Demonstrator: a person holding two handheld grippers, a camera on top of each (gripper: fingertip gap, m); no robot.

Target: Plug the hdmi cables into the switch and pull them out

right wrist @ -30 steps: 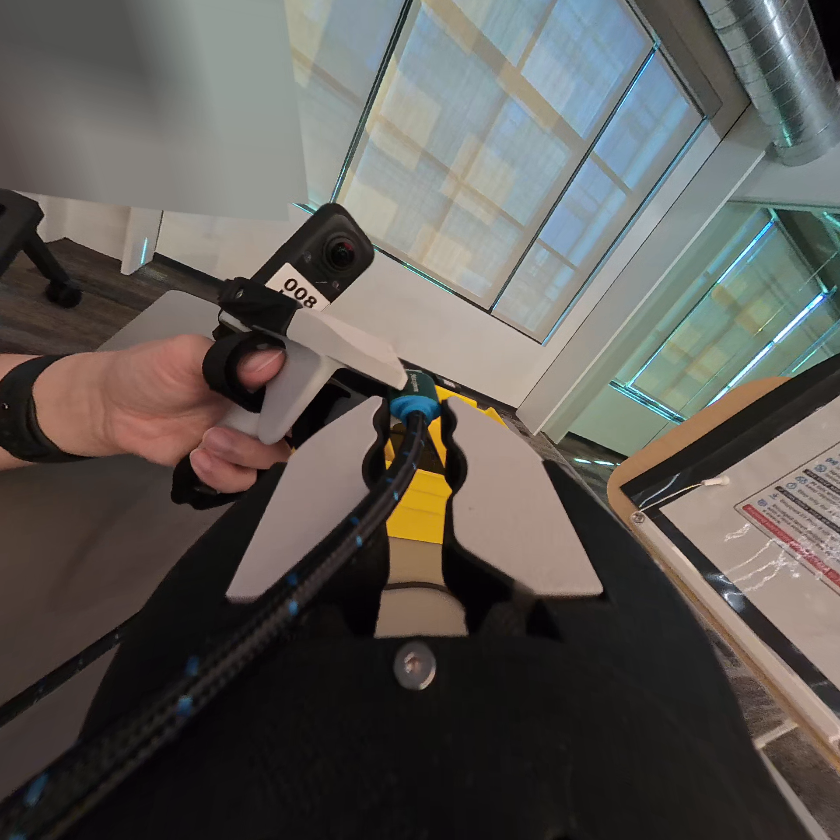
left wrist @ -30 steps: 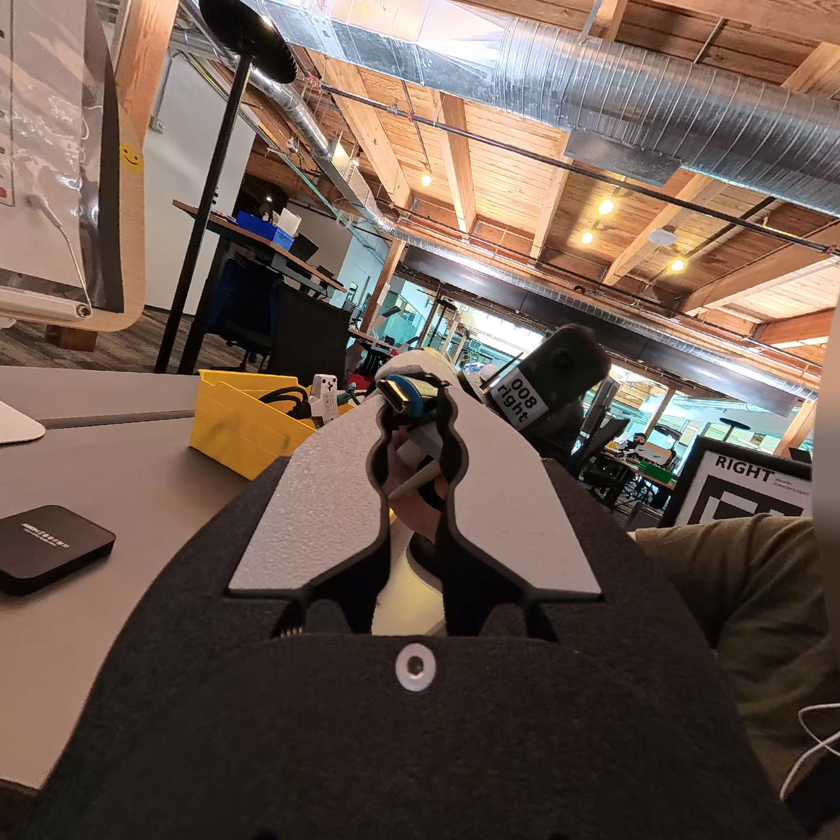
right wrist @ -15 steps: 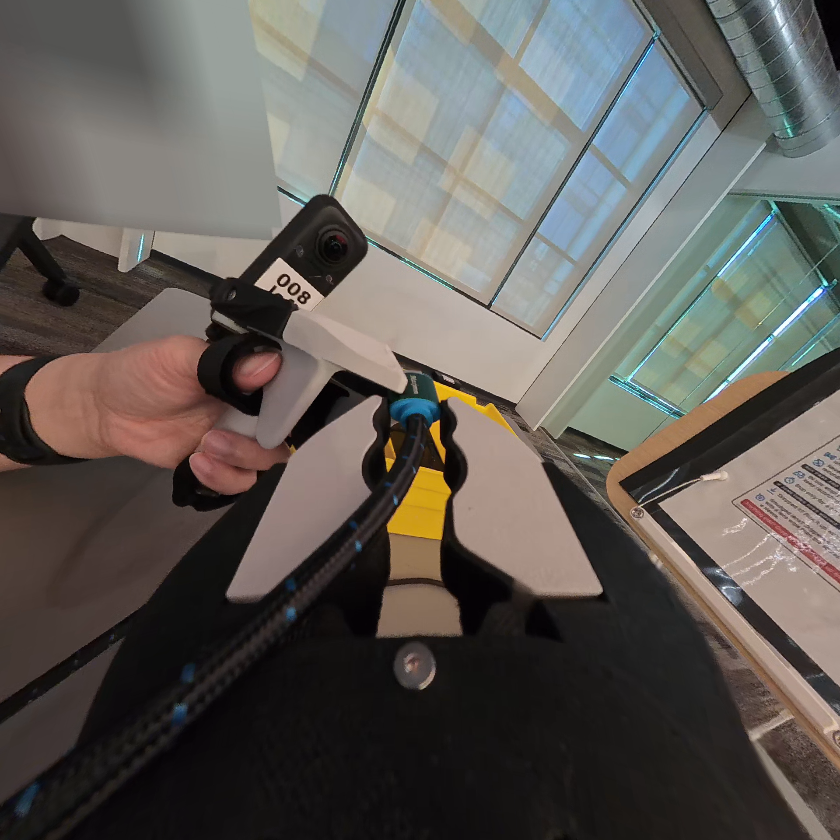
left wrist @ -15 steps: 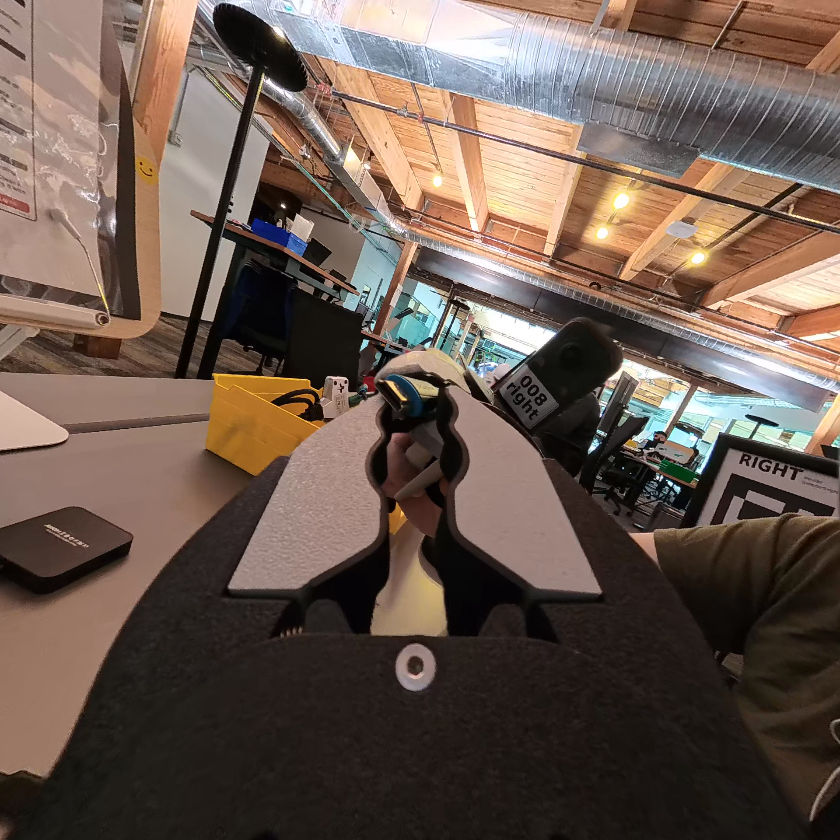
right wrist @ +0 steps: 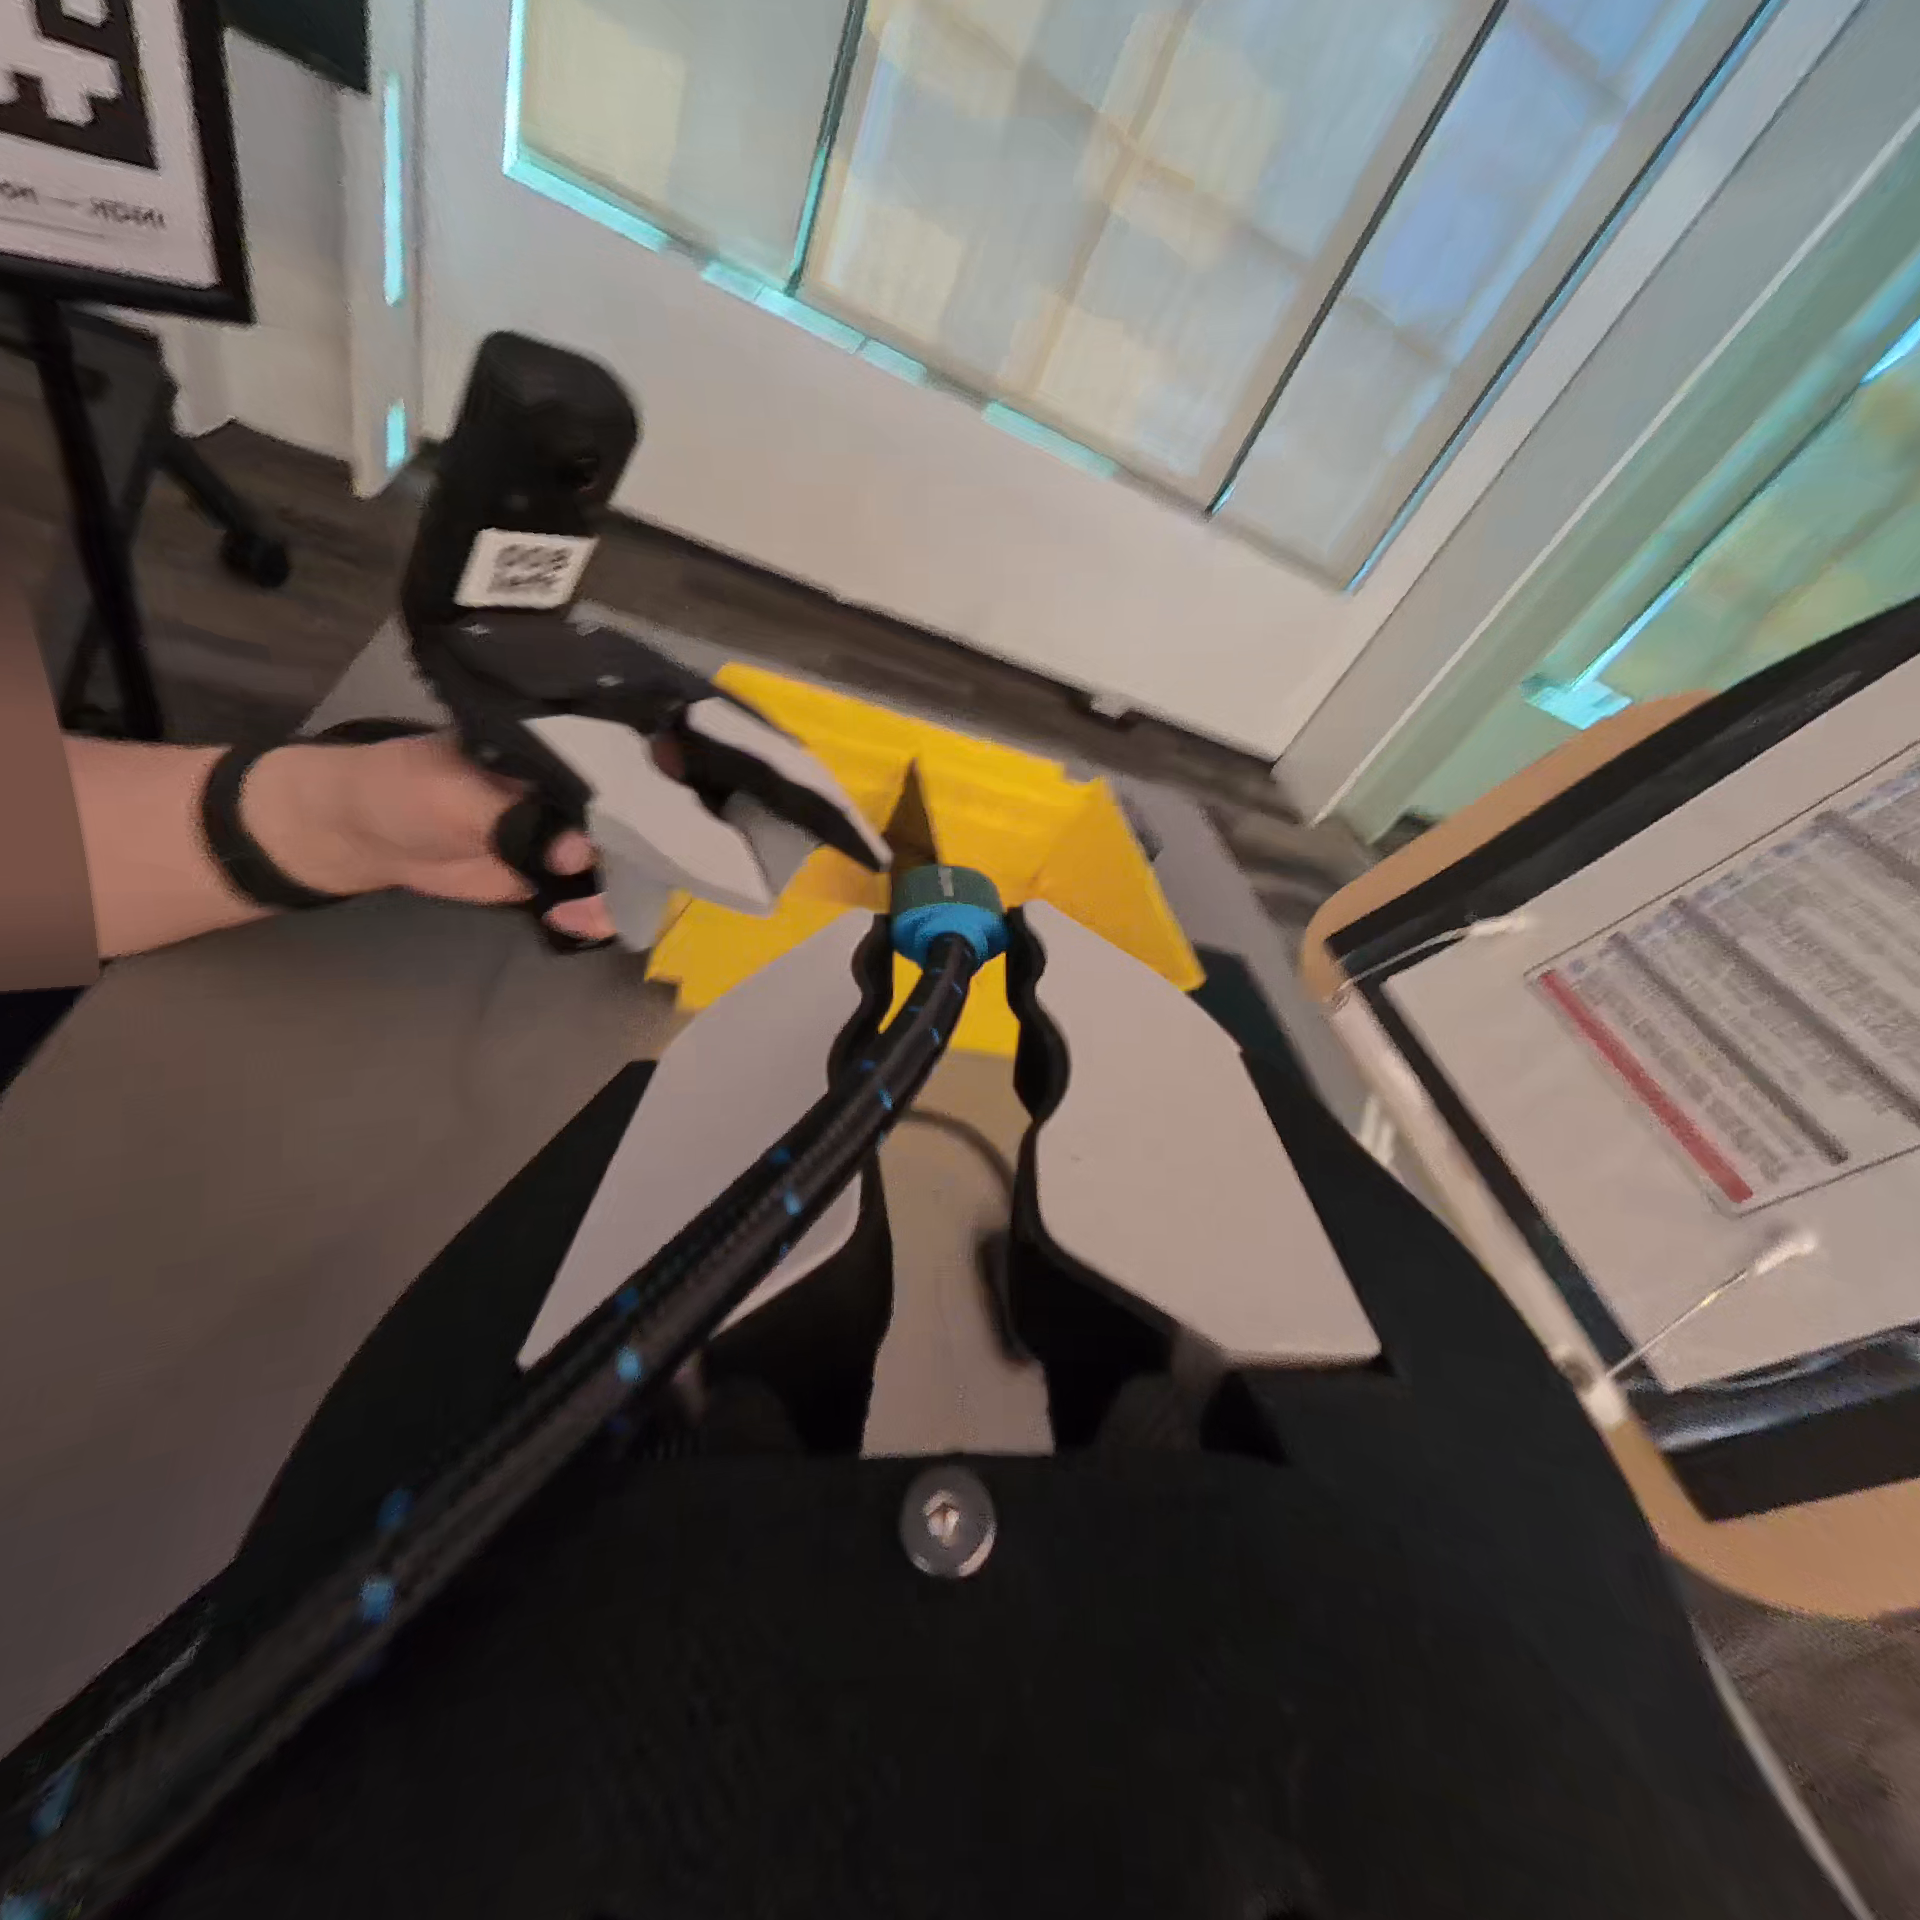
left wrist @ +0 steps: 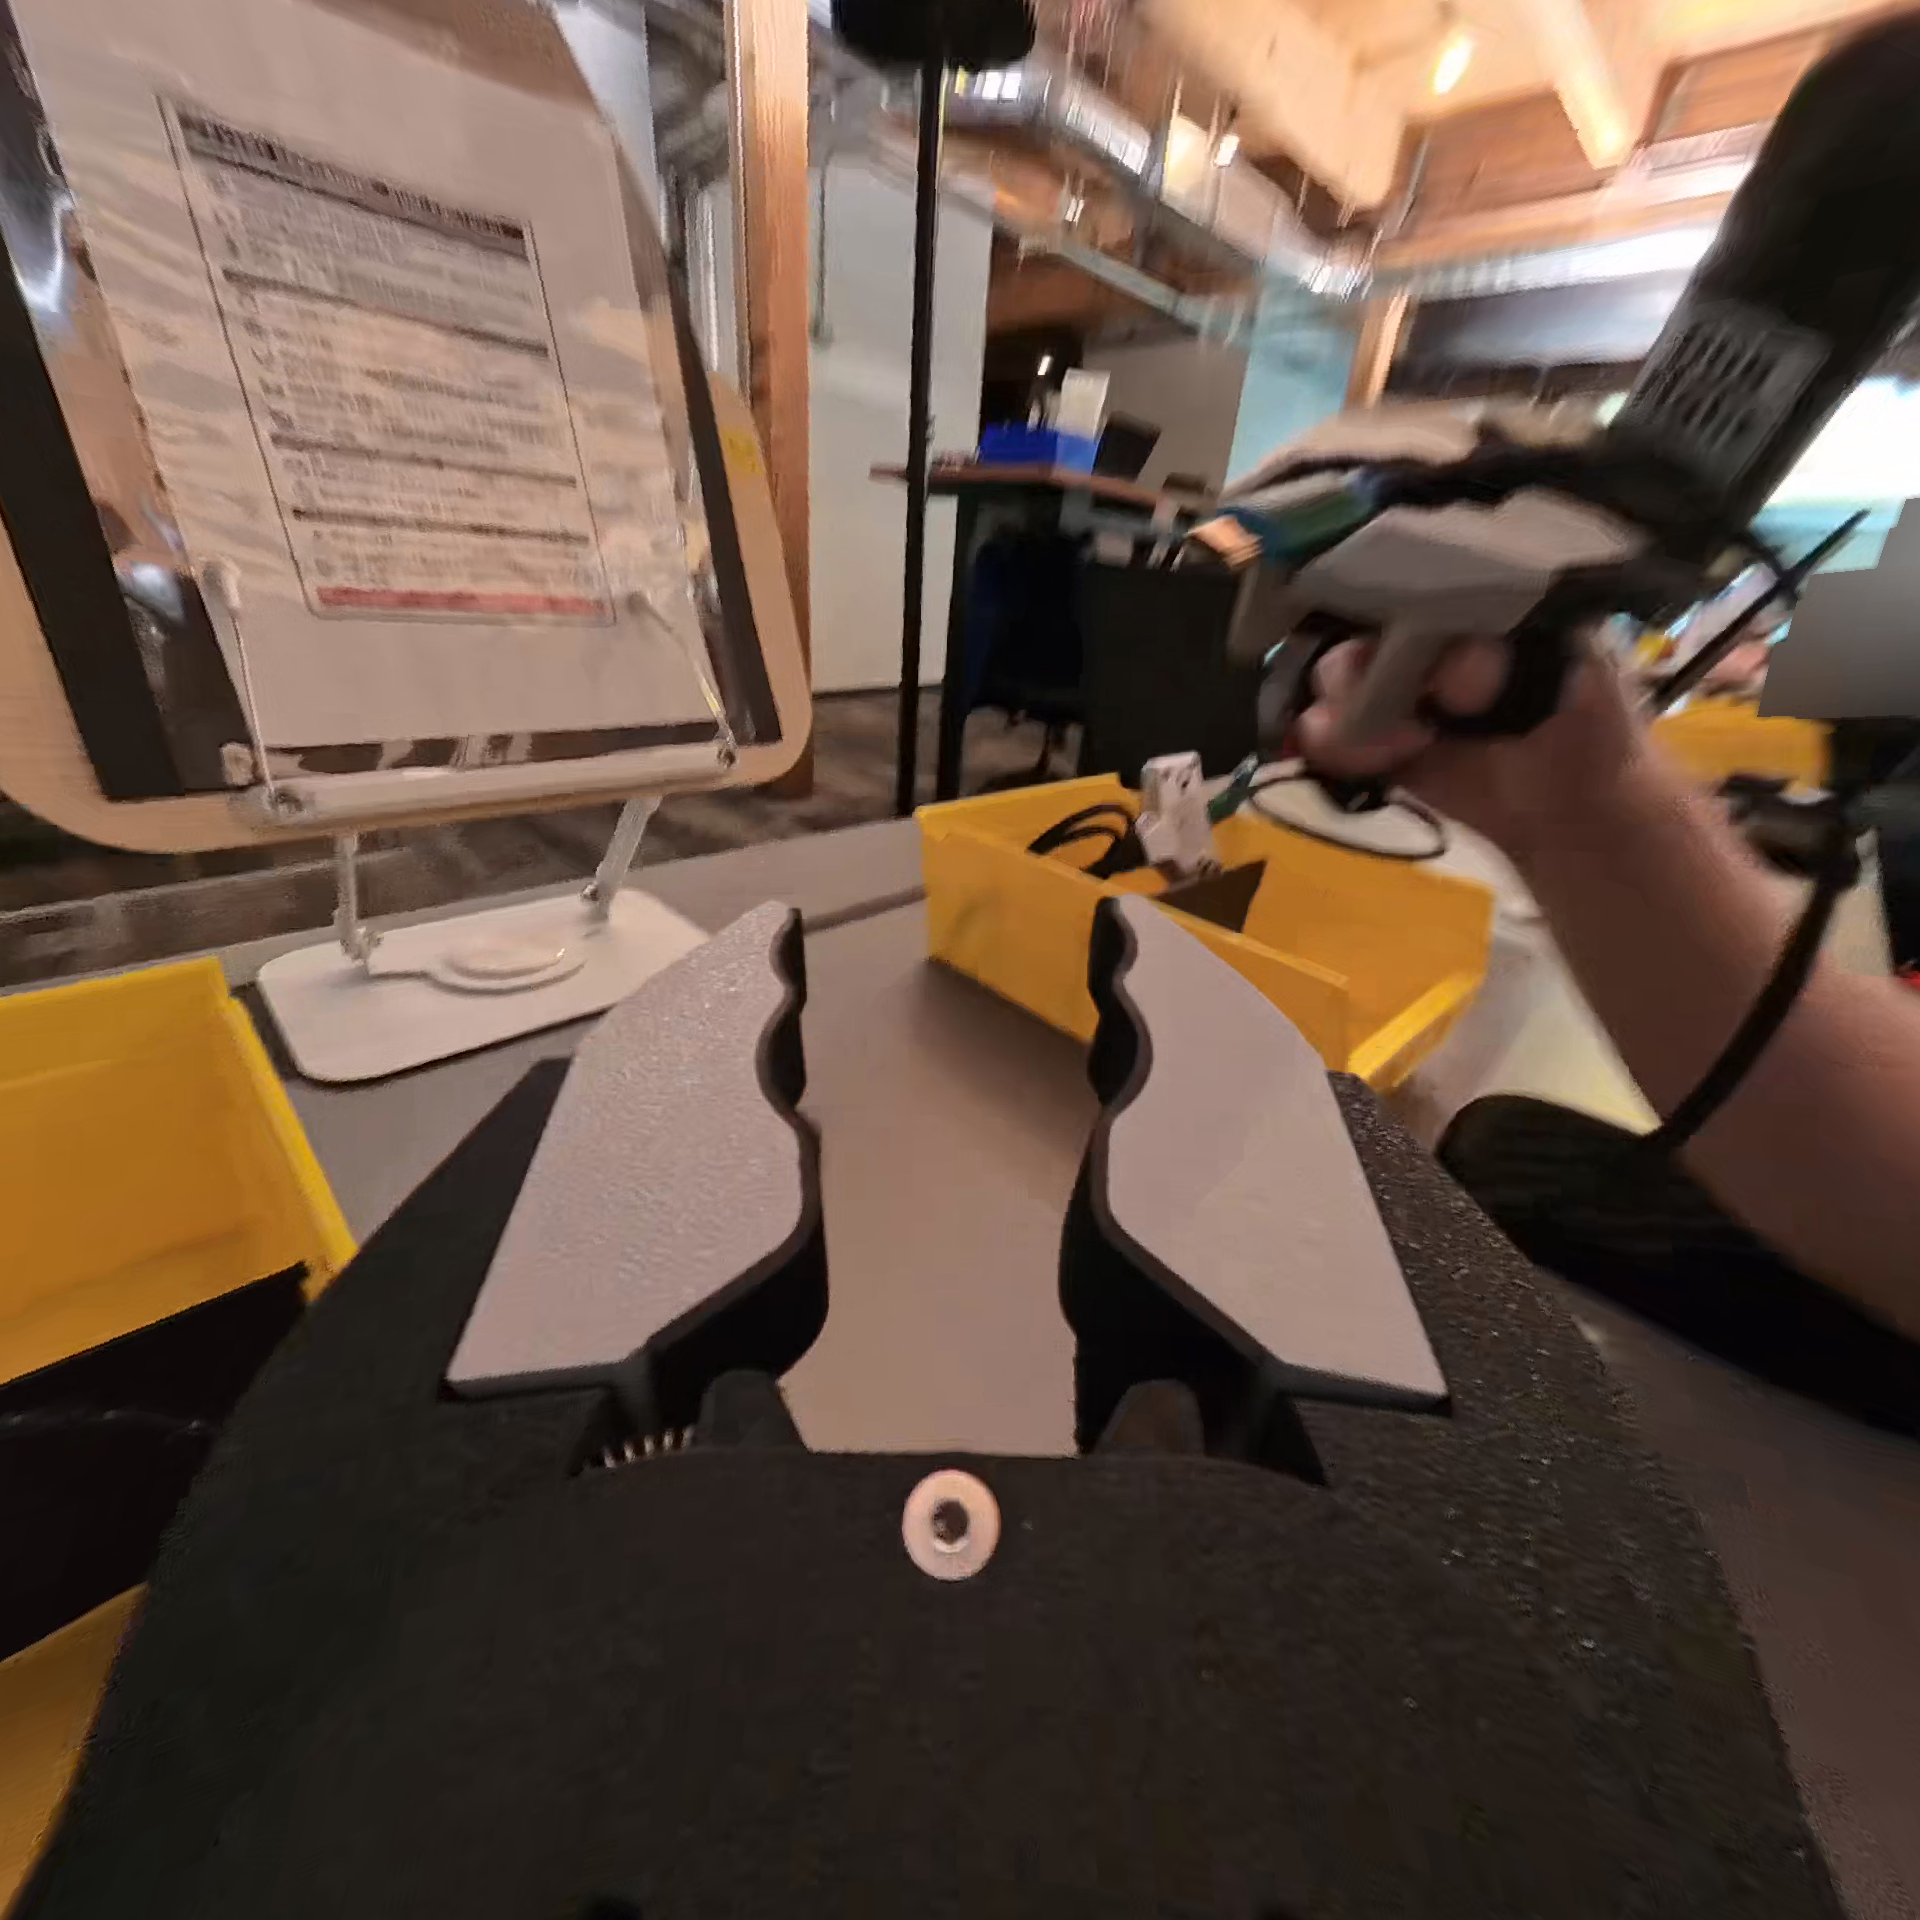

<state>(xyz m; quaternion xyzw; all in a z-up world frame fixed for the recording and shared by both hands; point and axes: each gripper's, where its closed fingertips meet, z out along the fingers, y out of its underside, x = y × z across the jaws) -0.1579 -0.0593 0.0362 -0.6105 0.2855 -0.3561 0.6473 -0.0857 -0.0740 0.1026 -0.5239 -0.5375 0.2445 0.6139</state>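
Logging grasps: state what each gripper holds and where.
Right gripper grips the HDMI cable just behind its blue plug collar. Left gripper holds nothing.

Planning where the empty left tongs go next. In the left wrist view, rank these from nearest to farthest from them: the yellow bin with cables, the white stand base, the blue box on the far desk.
1. Yellow bin, just ahead on the right.
2. White stand base, ahead on the left; close to the bin's rank, hard to separate.
3. Blue box, far behind on a desk.

The left tongs are open.

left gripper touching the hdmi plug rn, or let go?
Apart. The left wrist view shows the left gripper open, only bare table between its fingers; the HDMI plug sits up in the right gripper, well clear.
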